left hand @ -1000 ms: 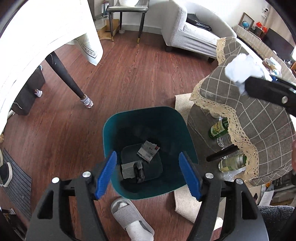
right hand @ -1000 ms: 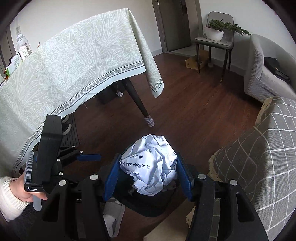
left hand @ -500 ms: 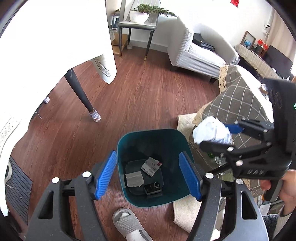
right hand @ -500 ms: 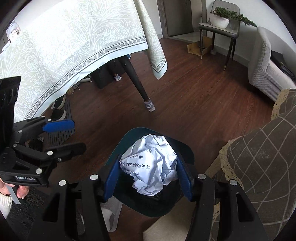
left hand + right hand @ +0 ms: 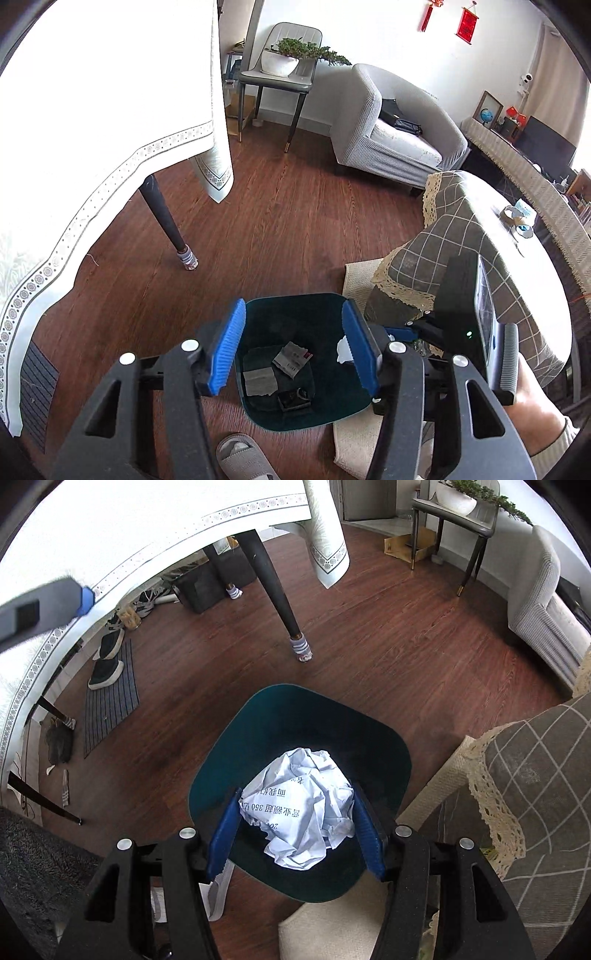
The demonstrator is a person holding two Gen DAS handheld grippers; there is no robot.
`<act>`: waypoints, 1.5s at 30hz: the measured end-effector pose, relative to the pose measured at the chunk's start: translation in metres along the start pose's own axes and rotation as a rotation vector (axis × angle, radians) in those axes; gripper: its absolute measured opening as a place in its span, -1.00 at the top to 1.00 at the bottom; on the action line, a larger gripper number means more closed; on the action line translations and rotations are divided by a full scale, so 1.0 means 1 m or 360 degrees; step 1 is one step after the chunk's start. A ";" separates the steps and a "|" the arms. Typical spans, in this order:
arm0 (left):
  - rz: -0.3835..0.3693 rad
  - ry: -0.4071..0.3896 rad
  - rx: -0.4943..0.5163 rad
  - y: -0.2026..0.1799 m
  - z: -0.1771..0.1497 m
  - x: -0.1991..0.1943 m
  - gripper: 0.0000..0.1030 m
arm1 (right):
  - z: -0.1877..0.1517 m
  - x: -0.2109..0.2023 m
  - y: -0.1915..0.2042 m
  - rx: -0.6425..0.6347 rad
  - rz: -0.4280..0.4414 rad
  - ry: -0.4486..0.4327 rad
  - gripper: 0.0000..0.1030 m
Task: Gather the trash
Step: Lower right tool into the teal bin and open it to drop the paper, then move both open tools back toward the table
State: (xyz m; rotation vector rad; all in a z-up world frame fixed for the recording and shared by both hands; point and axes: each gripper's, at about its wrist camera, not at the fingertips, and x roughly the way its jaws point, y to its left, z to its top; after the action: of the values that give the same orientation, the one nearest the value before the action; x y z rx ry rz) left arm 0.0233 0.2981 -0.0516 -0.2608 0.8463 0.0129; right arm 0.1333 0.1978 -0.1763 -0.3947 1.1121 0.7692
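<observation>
Right gripper [image 5: 295, 827] clamps crumpled paper [image 5: 301, 808] (left view mostly hides it)

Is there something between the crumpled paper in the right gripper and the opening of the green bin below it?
Nothing visible. The crumpled paper sits in the right gripper above the uncovered green bin.

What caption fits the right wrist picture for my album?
Right claw holds a crumpled paper ball above the teal trash bin.
</observation>
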 end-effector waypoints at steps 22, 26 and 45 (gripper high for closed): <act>-0.0067 -0.0181 0.0062 -0.038 0.023 -0.029 0.15 | -0.020 -0.039 -0.004 -0.0048 -0.0034 -0.0084 -0.17; -0.0095 -0.0211 0.0068 -0.050 0.028 -0.033 0.15 | -0.020 -0.065 -0.006 -0.0053 -0.0032 -0.0178 -0.05; -0.0277 -0.0311 0.0199 -0.148 0.041 -0.034 -0.20 | -0.055 -0.198 -0.071 0.0095 -0.0153 -0.0622 0.06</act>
State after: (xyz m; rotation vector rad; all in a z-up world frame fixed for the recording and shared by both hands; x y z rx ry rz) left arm 0.0484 0.1674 0.0326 -0.2109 0.6253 -0.1745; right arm 0.1039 0.0447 -0.0254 -0.2320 0.7420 0.6908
